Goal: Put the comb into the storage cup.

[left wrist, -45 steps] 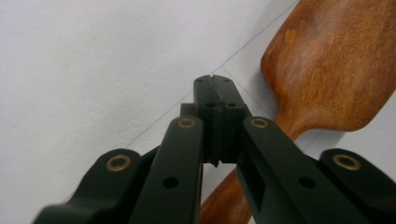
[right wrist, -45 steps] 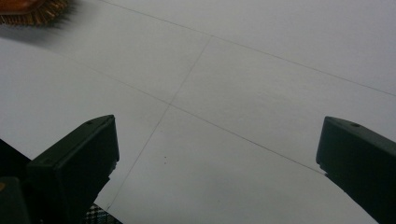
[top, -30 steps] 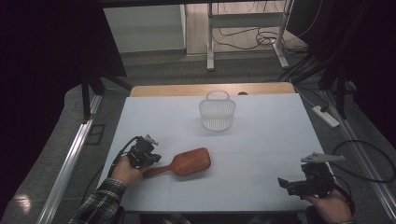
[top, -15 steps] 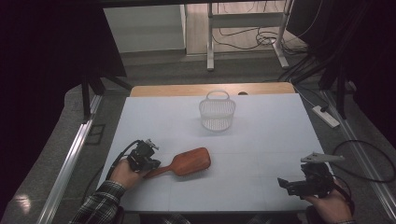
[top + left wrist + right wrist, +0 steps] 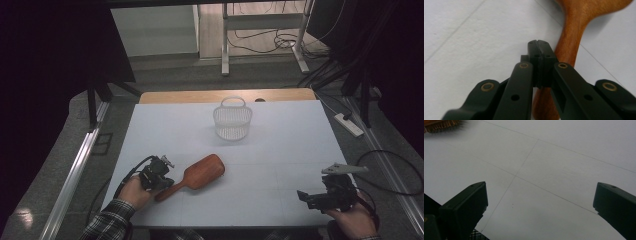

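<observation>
left gripper [image 5: 541, 50] jaws together beside hairbrush [image 5: 197, 174] handle, near bench's front-left corner | right gripper [image 5: 541, 202] apart, idle | tip: spread jaws, straddle handle squarely

light: dim, dark surround | table [image 5: 280, 150]: evenly lit (soft shadows) | gripper views: near jaws blurred

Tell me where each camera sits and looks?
High view: above the person's side, looking forward and down on table, wooden hairbrush, white basket; left gripper, right gripper and both hands show.
Left gripper view: rides the left gripper, looks along its shut jaws at the hairbrush handle.
Right gripper view: rides the right gripper, looks over the table between open jaws.
All share the hairbrush.
</observation>
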Available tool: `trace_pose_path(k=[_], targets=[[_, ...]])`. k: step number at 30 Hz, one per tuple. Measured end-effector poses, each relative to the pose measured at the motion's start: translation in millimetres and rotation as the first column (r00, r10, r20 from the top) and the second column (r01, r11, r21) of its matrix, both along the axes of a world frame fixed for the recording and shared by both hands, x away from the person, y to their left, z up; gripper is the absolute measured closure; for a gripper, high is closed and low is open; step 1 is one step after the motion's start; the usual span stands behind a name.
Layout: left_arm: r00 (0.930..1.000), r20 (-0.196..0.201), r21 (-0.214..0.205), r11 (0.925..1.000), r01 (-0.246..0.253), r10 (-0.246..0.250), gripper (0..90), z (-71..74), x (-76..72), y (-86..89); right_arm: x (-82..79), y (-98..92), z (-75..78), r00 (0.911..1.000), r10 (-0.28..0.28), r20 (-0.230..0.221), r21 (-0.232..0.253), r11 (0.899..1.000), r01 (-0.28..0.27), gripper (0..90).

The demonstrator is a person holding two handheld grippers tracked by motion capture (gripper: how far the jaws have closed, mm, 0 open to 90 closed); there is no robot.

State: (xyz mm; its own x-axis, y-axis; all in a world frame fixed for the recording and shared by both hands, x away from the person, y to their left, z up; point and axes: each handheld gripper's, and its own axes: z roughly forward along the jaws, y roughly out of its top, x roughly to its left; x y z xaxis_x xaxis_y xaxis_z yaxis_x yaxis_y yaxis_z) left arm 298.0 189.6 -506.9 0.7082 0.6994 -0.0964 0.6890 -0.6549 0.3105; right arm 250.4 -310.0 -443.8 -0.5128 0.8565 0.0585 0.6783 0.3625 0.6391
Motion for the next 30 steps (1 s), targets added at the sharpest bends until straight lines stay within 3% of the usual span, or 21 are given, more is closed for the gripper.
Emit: trace_pose_path(k=[7, 12, 15, 20, 22, 26, 30], targets=[[0.9997, -0.025, 0.01, 0.9999, 0.004, -0.003, 89.3, -0.5, -9.5, -5.8, 0.1, 0.2, 0.0, 1.0, 0.001, 0.0, -0.001, 1.0, -0.001, 0.0], [0.9996, -0.012, -0.003, 0.9997, -0.026, 0.026, 89.2, 1.6, -9.0, -1.4, 0.2, 0.7, 0.0, 1.0, 0.002, 0.001, -0.001, 1.0, -0.002, 0.0], [0.9974, 0.023, -0.057, 0.9962, -0.066, 0.068, 89.1, 8.1, -10.2, 6.2, 0.4, 0.4, 0.0, 1.0, 0.002, 0.0, 0.0, 1.0, -0.002, 0.0], [0.9912, 0.079, -0.127, 0.9873, -0.096, 0.106, 78.5, 18.5, -19.6, 13.9, 0.3, 0.0, 0.1, 1.0, 0.002, 0.001, 0.002, 1.0, -0.002, 0.0], [0.9894, 0.092, -0.131, 0.9863, -0.101, 0.113, 76.5, 20.3, -21.7, 14.9, 0.2, 0.1, 0.1, 1.0, 0.001, 0.001, 0.003, 1.0, -0.001, 0.0], [0.9833, 0.123, -0.143, 0.9829, -0.117, 0.134, 61.0, 24.6, -28.3, 18.3, 0.1, 0.3, 0.3, 1.0, 0.002, 0.001, 0.003, 1.0, -0.002, 0.0], [0.9818, 0.129, -0.157, 0.9805, -0.118, 0.139, 56.3, 26.5, -31.9, 20.3, 0.2, 0.2, 0.4, 1.0, 0.003, 0.0, 0.002, 1.0, -0.003, 0.0]])
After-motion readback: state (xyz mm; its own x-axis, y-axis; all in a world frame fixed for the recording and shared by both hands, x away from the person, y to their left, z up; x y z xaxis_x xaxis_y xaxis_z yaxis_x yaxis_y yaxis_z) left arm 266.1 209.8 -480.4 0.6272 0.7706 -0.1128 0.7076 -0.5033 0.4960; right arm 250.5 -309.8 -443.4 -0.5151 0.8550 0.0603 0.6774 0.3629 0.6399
